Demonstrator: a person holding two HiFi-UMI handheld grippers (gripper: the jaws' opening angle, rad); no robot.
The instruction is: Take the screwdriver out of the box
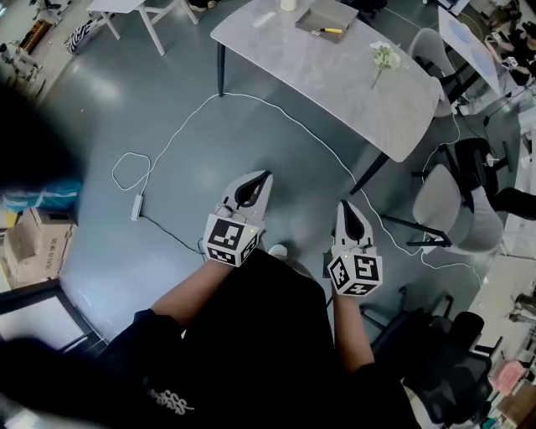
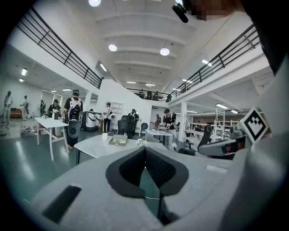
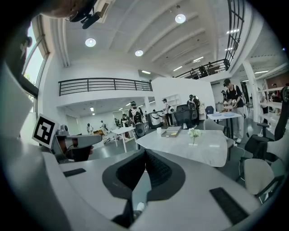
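Note:
A flat grey box (image 1: 327, 17) lies at the far end of the grey table (image 1: 352, 84), with the yellow-handled screwdriver (image 1: 329, 31) on its near edge. The same box appears small and distant in the left gripper view (image 2: 118, 141) and the right gripper view (image 3: 171, 131). Both grippers hang over the floor, well short of the table. My left gripper (image 1: 267, 174) is shut with nothing in it, its tips meeting (image 2: 145, 149). My right gripper (image 1: 344, 204) is also shut and empty, its tips together (image 3: 145, 151).
A small white flower (image 1: 385, 55) and a white cup (image 1: 288, 4) stand on the table. A white cable (image 1: 167, 142) loops across the floor. Grey chairs (image 1: 448, 205) stand at the right, a cardboard carton (image 1: 38, 247) at the left. Several people stand at the back.

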